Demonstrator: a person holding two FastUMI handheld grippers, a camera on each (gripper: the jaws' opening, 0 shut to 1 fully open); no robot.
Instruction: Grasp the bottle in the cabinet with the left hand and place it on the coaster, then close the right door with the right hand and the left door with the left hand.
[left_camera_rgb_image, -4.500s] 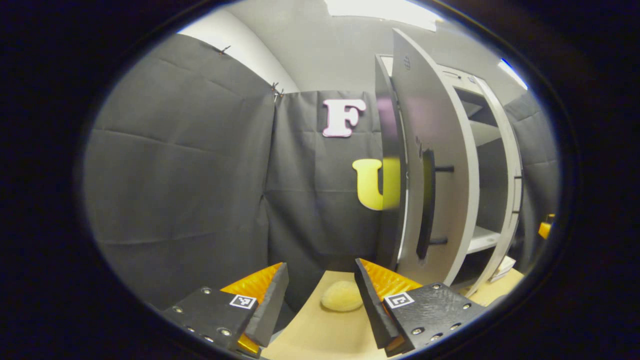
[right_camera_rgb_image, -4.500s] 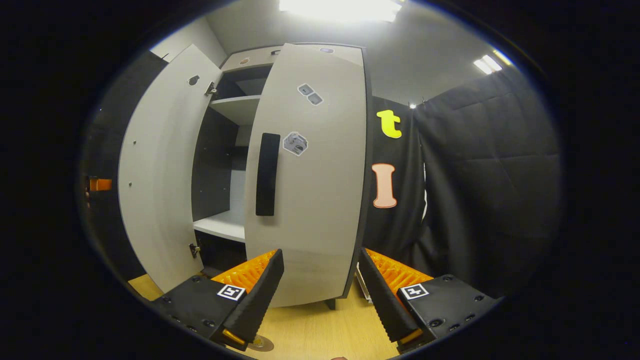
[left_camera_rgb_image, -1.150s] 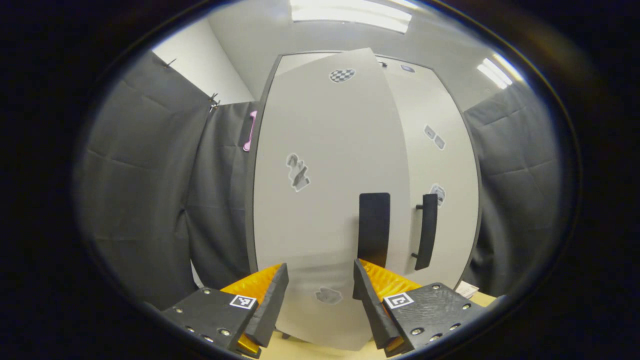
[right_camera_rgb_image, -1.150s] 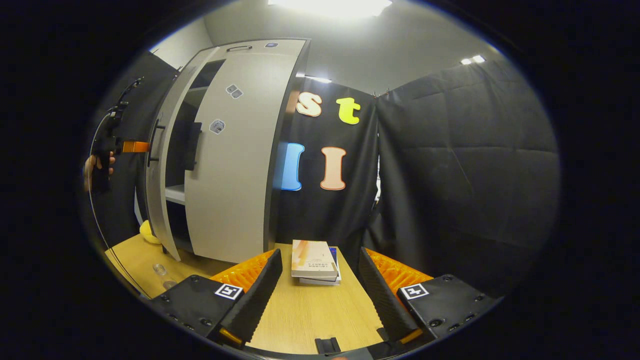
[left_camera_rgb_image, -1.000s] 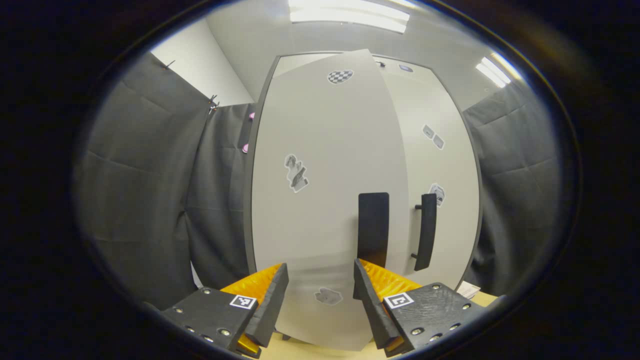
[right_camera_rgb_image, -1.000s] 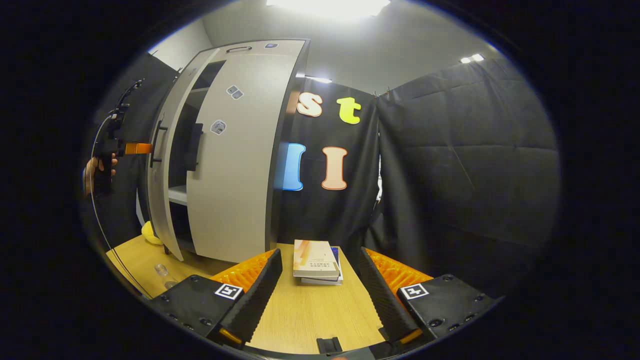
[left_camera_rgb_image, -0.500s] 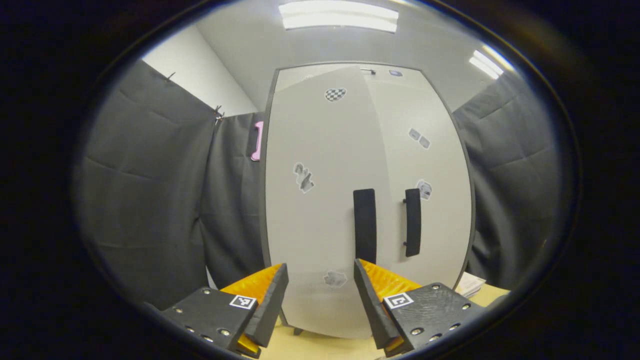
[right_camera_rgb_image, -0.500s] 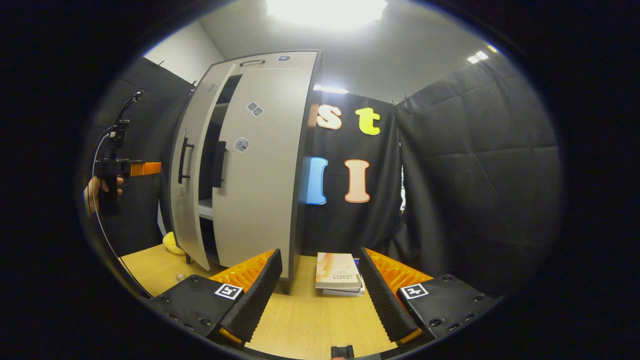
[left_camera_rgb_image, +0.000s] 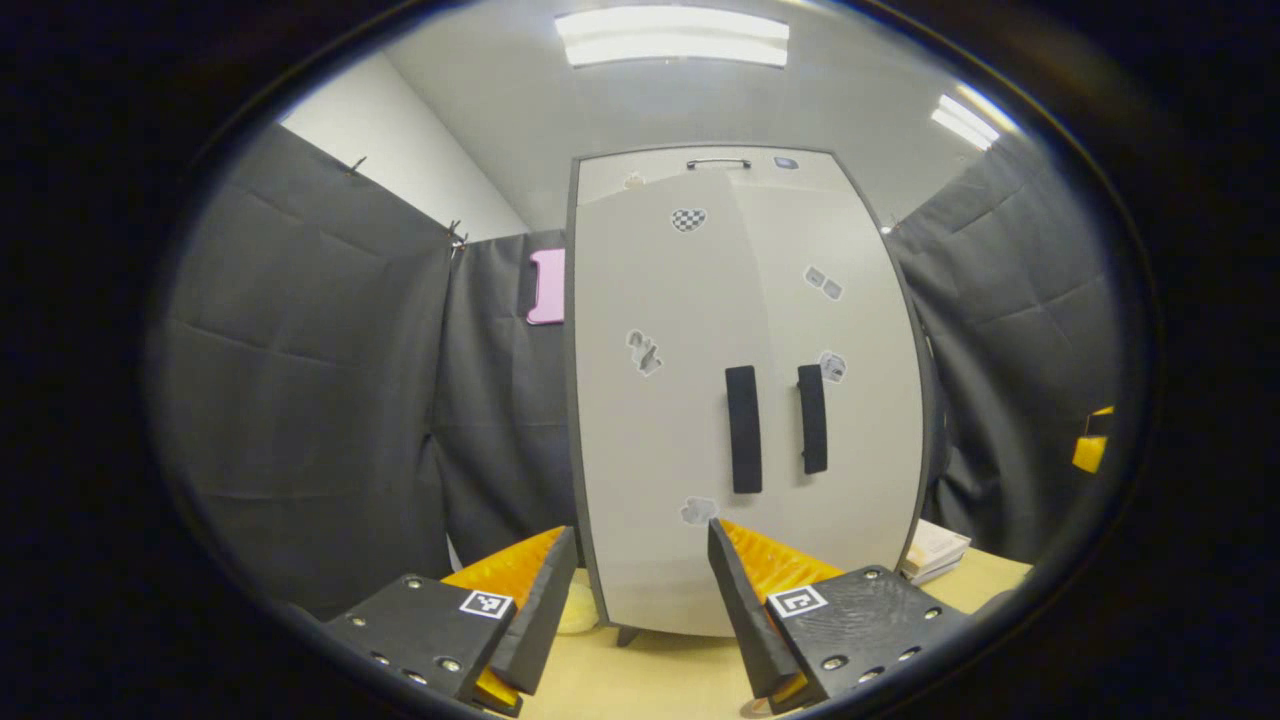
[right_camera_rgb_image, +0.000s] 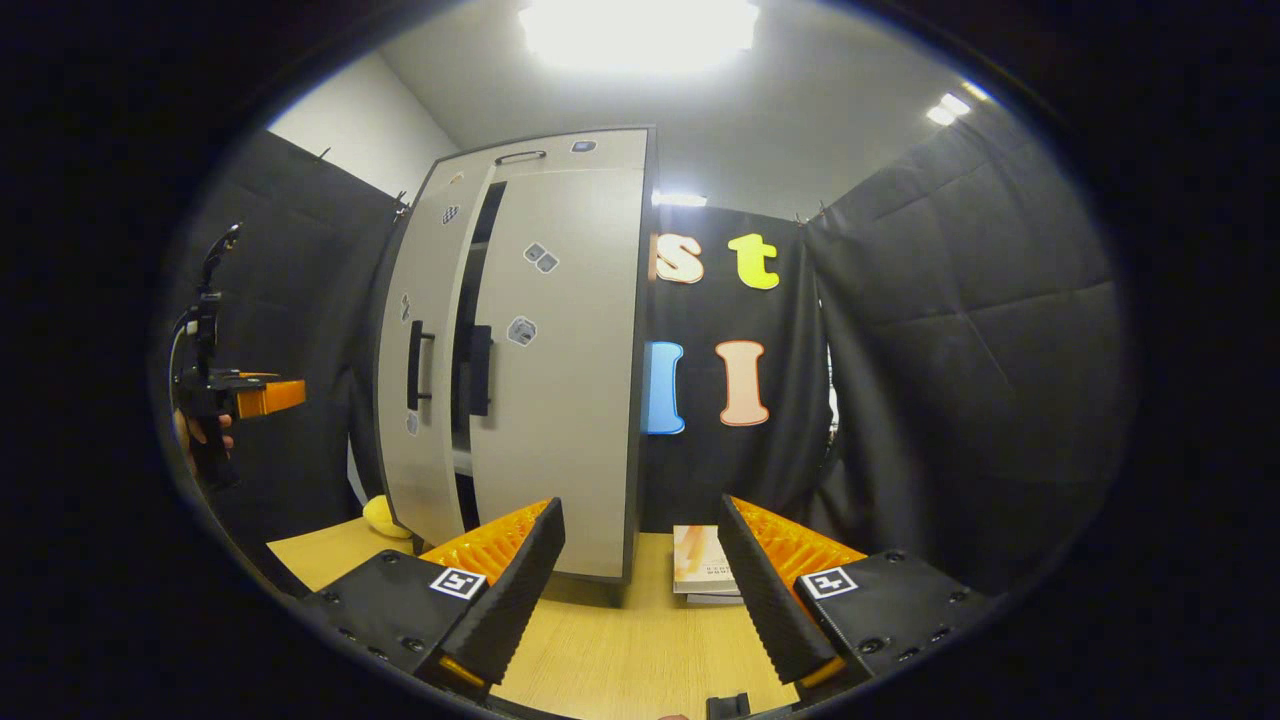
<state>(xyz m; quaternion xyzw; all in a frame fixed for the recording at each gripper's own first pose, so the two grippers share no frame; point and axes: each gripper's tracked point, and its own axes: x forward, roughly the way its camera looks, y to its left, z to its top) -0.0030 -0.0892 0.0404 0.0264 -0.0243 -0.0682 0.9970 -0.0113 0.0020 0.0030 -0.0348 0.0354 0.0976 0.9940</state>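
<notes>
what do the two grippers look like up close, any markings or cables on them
Each gripper, left and right, has two wedge-shaped fingers with ribbed inner pads, mounted on dark blocks studded with screws. Each block carries a small square black-and-white tag. In the right gripper view the left gripper shows farther off: a dark pistol-style handle in a hand, with a thin cable looping from it.

Cabinet (left_camera_rgb_image: 700, 420): stood upright on the table (left_camera_rgb_image: 660, 680), both doors nearly flush.
Handles (left_camera_rgb_image: 742, 428): two dark vertical bars, side by side at the door seam.
Left gripper (left_camera_rgb_image: 640, 590): fingers spread apart, held nothing, short of the left door (left_camera_rgb_image: 650, 440).
Books (left_camera_rgb_image: 935, 550): lay right of the cabinet.
</notes>
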